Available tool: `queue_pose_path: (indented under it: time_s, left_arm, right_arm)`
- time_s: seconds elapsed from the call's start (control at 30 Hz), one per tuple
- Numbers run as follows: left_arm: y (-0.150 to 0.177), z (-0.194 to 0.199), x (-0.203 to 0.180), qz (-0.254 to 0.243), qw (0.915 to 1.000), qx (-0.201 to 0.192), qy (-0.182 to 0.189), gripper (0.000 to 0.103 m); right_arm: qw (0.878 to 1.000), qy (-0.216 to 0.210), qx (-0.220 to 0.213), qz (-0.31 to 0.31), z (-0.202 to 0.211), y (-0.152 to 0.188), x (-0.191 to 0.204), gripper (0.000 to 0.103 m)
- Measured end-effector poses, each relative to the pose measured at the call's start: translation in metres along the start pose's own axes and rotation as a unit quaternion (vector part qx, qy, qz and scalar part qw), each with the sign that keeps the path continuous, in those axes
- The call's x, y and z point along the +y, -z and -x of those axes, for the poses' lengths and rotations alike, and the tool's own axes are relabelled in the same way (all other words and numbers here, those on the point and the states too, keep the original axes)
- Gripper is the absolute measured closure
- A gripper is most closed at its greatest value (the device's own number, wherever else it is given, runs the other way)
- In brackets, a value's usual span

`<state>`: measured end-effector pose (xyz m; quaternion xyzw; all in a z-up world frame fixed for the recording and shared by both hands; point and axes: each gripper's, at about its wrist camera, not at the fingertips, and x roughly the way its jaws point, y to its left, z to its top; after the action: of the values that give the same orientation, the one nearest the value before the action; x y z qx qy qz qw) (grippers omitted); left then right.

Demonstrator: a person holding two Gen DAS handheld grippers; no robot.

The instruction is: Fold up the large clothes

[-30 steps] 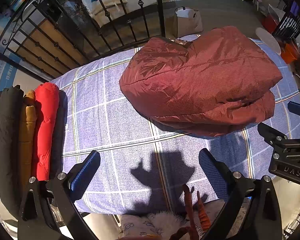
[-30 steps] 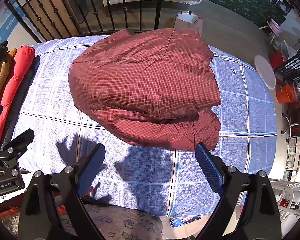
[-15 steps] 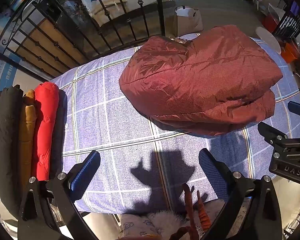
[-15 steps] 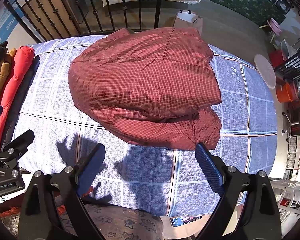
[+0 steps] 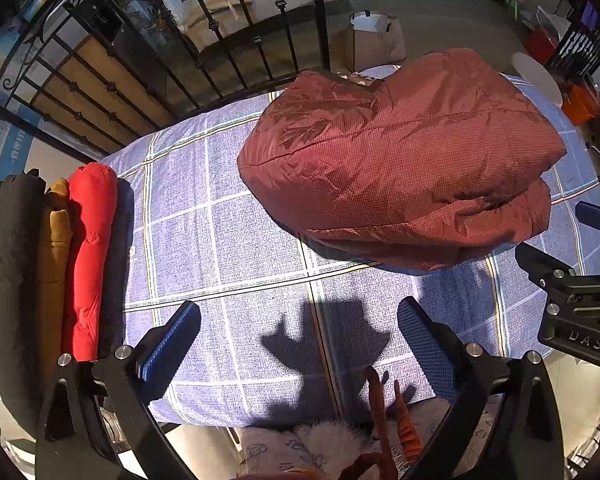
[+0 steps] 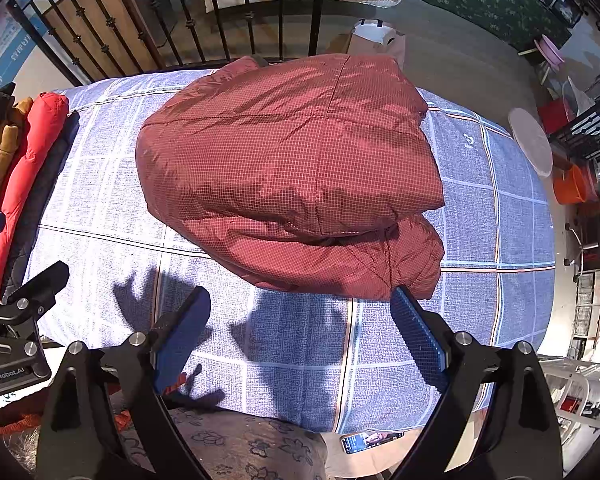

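A dark red puffy jacket (image 5: 400,160) lies folded in a thick bundle on the blue checked tablecloth (image 5: 228,248); it also shows in the right wrist view (image 6: 292,168). My left gripper (image 5: 300,336) is open and empty, held above the cloth's near edge, short of the jacket. My right gripper (image 6: 300,328) is open and empty, its right fingertip (image 6: 404,308) just in front of the jacket's near right corner, apart from it.
Folded black, tan and red garments (image 5: 88,248) are stacked along the table's left edge. A black iron railing (image 5: 220,40) stands behind the table. A paper bag (image 5: 372,36) and a white stool (image 6: 530,140) stand on the floor beyond.
The jacket bundle has settled slightly. Both grippers stay open in the same place.
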<state>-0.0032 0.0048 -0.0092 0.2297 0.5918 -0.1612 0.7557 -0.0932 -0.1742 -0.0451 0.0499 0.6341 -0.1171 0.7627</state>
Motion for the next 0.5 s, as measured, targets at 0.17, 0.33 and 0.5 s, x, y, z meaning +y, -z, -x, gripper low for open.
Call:
queue_pose_path:
  time_s: [0.17, 0.33, 0.5]
  left_arm:
    - [0.001, -0.003, -0.001, 0.0, 1.0, 0.002, 0.001, 0.006]
    - [0.001, -0.008, -0.001, 0.003, 0.9998, 0.013, 0.012, 0.006]
    - [-0.002, -0.023, 0.015, 0.032, 0.9988, 0.023, 0.031, 0.006]
  right_arm:
    - [1.0, 0.0, 0.0, -0.001, -0.001, 0.0, 0.0, 0.013]
    - [1.0, -0.001, -0.001, -0.004, -0.005, 0.0, -0.002, 0.013]
    - [0.998, -0.003, -0.048, -0.03, 0.001, -0.002, -0.02, 0.013]
